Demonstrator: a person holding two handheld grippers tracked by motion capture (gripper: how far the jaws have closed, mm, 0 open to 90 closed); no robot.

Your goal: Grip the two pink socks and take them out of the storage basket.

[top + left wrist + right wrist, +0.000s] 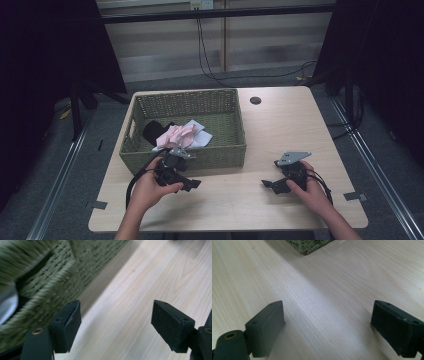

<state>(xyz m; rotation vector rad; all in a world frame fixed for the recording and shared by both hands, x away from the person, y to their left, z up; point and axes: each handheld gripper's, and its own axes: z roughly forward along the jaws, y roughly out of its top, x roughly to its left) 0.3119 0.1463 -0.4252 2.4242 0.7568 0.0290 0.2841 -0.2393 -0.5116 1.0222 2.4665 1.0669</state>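
Observation:
A green woven basket [230,150] stands on the left half of the wooden table [280,125]. Inside it lie a black cloth [152,130], a pink cloth [176,135] and a pale blue-white cloth [200,137]. My left gripper [192,184] hovers in front of the basket's near wall, open, with nothing between its jaws. In the left gripper view the left gripper [116,325] stands over bare wood beside the basket's wall [50,282]. My right gripper [267,185] rests low over the table at the right, open and empty; bare wood lies under the right gripper [328,327].
A small dark round hole [255,100] sits near the table's far edge. Grey tape marks [354,196] lie at the front corners. Cables hang behind the table. Bare wood stretches between the two grippers and to the right of the basket.

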